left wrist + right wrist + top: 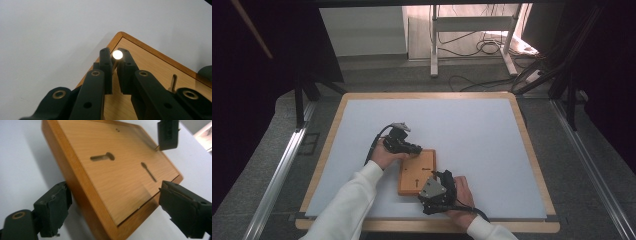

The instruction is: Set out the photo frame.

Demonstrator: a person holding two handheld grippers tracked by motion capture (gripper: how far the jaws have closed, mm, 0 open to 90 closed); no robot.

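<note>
1. A white table (472,130) carries a wooden board (417,172) near its front middle.
2. The board's top has a keyhole slot (102,157) and a thinner slot (148,171).
3. The right gripper (437,192) straddles the board's near end, jaws wide on either side.
4. The left gripper (115,62) pinches a round-headed pin (117,54) at the board's far left corner.

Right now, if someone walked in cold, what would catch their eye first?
A wooden board lies near the middle of a pale mat, keyhole slot cut in its face. The left gripper pinches a shiny pin at the board's corner; the right gripper straddles its near end.
</note>
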